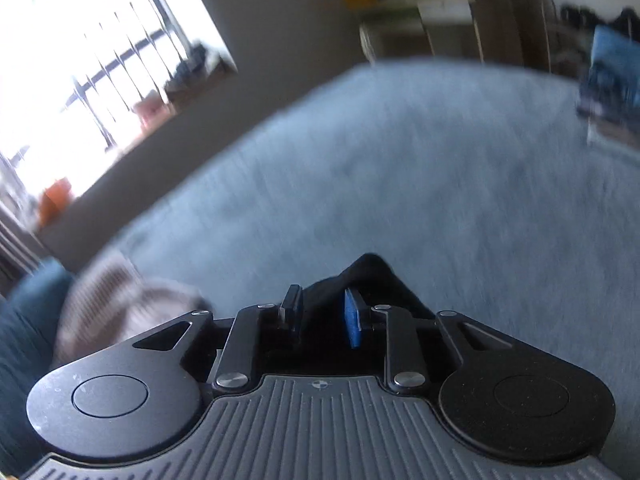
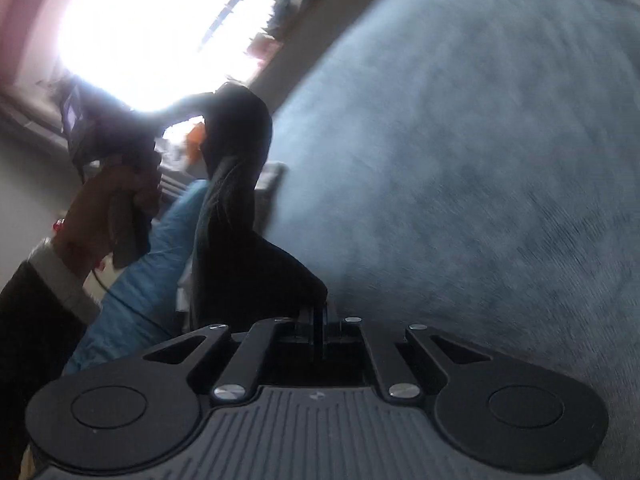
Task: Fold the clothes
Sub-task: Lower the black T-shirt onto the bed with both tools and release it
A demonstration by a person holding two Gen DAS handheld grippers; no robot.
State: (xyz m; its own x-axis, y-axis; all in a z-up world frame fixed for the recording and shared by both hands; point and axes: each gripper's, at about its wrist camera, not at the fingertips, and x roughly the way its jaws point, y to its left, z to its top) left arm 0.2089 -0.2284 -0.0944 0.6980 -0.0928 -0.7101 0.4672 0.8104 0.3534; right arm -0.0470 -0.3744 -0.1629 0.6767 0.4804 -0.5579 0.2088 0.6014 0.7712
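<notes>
Blue-grey bedspread [image 1: 400, 168] fills both views. Nearest, right tool [image 2: 320, 320] is clamped on limp black cloth garment [image 2: 240, 184], stretched leftward. Left tool [image 1: 322, 312] parted, cloth between its pads, grip uncertain. Light, soft, slippery: take hems.

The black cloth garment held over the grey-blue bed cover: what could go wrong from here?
1. The left gripper is parted around the black cloth garment, so that end may slip out and drop.
2. Only the right gripper is clamped on it, so it may hang twisted and land bunched on the grey-blue bed cover.
</notes>
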